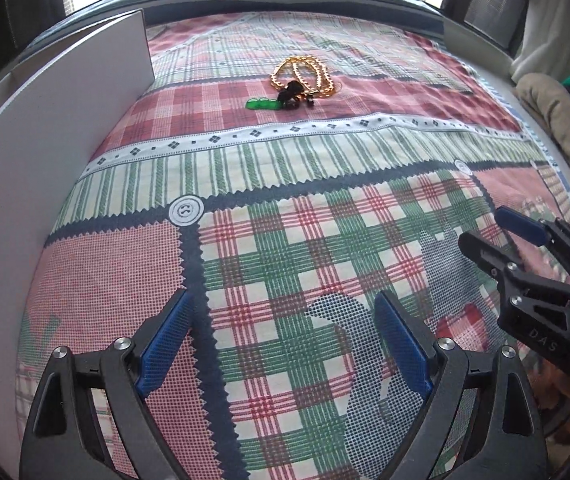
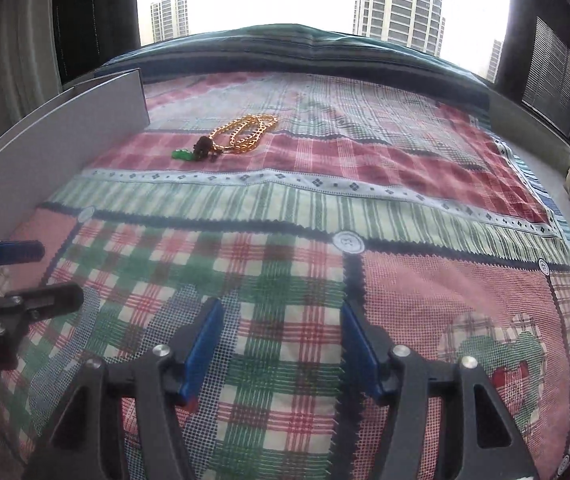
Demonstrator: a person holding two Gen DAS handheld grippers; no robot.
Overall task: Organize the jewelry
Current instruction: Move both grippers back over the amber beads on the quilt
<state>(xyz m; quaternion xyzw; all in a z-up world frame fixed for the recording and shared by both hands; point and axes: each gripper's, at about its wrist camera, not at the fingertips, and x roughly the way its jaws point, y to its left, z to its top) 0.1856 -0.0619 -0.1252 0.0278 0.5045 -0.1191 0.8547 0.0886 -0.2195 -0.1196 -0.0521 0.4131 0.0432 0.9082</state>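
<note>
A white board [image 1: 57, 128] stands upright along the bed's left edge, and a beige cushion [image 1: 557, 120] lies off its right edge. Between them the patchwork bedsheet [image 1: 285, 240] is open, with nothing between the grippers and the jewelry. Near the bed's far edge, towards the board, a gold chain necklace [image 1: 303, 76] lies coiled, touching a black piece [image 1: 293, 94] and a green piece [image 1: 261, 103]. The left gripper [image 1: 285, 344] has its jaws wide and empty; the right gripper [image 2: 281, 344] is partly open, holding nothing.

Way out past the jaws, the small dark pieces [image 1: 295, 94] tangled against the gold chain [image 1: 305, 74] are too tiny to make out. The white board [image 1: 45, 120] off to the left of the jaws runs out of frame.
</note>
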